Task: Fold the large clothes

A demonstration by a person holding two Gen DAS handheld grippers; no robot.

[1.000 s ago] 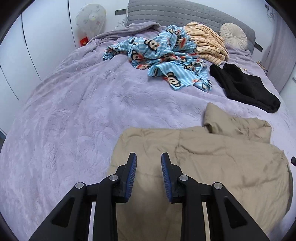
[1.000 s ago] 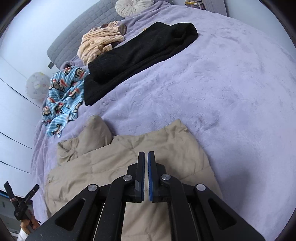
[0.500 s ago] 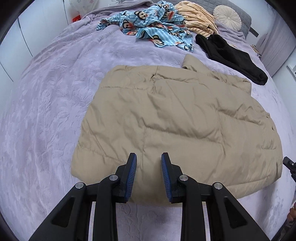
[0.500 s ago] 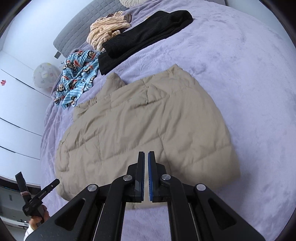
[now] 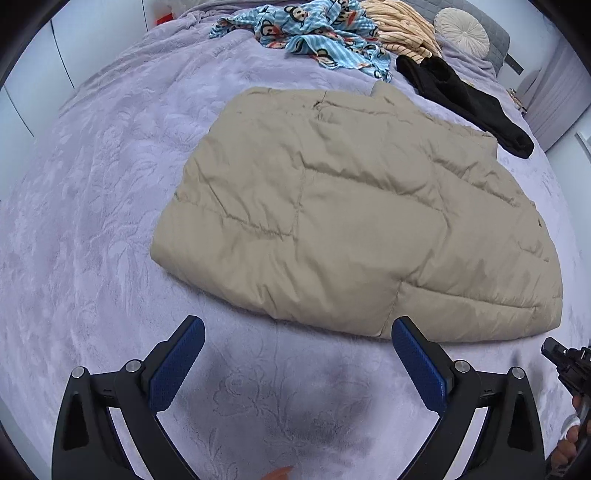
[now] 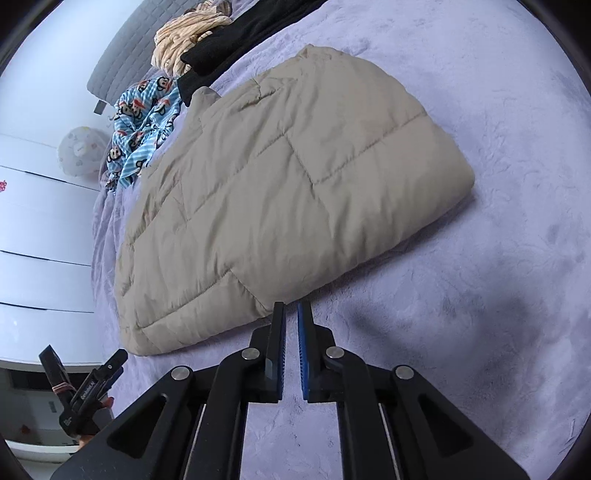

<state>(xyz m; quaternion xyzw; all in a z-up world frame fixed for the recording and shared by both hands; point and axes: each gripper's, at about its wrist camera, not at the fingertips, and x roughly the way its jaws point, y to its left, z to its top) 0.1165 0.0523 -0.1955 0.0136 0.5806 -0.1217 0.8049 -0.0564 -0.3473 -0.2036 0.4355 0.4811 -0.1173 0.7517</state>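
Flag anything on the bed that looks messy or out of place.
The blue monkey-print garment and the striped peach one lie crumpled near the headboard, and the black garment sprawls unfolded. The beige quilted jacket lies folded, collar poking out.

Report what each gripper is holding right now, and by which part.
Nothing is held. The left gripper is opening wide over the lilac plush bedspread; the right gripper is opening slightly with an empty gap. Both are short of the folded beige quilted jacket.
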